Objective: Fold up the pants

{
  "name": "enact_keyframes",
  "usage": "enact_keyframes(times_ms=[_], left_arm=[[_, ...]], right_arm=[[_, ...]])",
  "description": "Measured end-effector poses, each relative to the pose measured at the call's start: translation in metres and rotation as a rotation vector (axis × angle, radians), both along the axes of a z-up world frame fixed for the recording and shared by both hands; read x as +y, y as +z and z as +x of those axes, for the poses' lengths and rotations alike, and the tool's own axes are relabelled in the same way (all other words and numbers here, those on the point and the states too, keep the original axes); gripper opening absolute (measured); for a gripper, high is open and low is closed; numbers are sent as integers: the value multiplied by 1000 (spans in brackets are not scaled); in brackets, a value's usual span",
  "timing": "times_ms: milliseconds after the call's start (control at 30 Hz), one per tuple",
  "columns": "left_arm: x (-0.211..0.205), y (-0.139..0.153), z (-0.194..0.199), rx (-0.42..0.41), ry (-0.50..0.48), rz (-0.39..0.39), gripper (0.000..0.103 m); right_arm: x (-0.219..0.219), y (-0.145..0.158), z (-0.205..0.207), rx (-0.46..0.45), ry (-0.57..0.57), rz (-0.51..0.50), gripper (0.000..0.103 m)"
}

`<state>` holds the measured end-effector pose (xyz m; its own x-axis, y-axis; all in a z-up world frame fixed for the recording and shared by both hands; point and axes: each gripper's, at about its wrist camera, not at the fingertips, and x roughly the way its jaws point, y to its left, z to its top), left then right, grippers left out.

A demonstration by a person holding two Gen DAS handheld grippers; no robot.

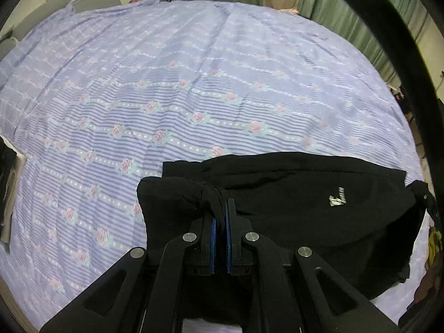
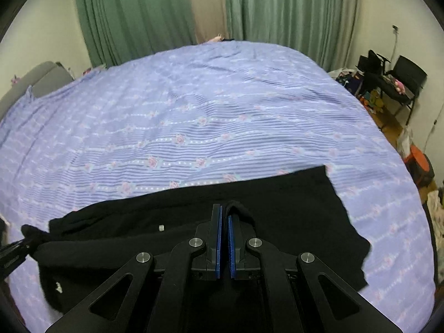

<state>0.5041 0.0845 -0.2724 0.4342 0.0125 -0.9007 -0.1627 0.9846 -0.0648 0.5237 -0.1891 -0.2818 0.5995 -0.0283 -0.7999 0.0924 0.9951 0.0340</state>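
Note:
Black pants (image 1: 305, 202) with a small white logo (image 1: 335, 200) lie across the near part of a bed. My left gripper (image 1: 221, 204) is shut on a bunched fold of the pants' fabric near their left end. In the right wrist view the pants (image 2: 277, 202) stretch across the near bed, and my right gripper (image 2: 225, 212) is shut on a raised fold of them. The left gripper also shows at the left edge of the right wrist view (image 2: 19, 245), pinching the cloth.
The bed has a lilac sheet (image 1: 180, 83) with stripes and pink roses (image 2: 194, 105). Green curtains (image 2: 138, 8) hang behind it. A grey headboard (image 1: 69, 2) is at the far left. Black chairs and clutter (image 2: 388, 83) stand on the floor at the right.

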Motion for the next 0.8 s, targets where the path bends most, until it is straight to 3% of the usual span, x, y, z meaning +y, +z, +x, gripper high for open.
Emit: enact_keyframes(times_ms=[200,300,367,433,500,567,600,633,667,700,800], left_arm=[[4,-26,25,51,-36,57,10],[4,-33,33,83,-55,50,13],[7,-32,37,100,-51,29,16],[9,-28,38,109,-33,1,18],[10,-21,37,102,-27,-10,27],[8,-12,32,78,-38,-17,52],[7,-6,30,66,-40,-20,60],[7,-1,28,50,-34,-4,77],[7,9,23,10,-23,39,85],[5,22,19,-47,-22,95,85],[-5,45,8,-94,-74,144,86]], right_arm=[[18,-21,38,39,46,-21,4],[16,-31,45,71,47,-22,6],[13,-34,46,91,39,-13,15],[9,-36,44,105,35,3,53],[6,-32,38,80,26,17,64],[4,-20,28,38,24,7,68],[3,-14,24,25,38,12,68],[2,-8,21,12,48,17,68],[1,1,16,-7,55,19,68],[0,8,12,-20,63,15,68],[-7,32,-8,-73,85,3,70]])
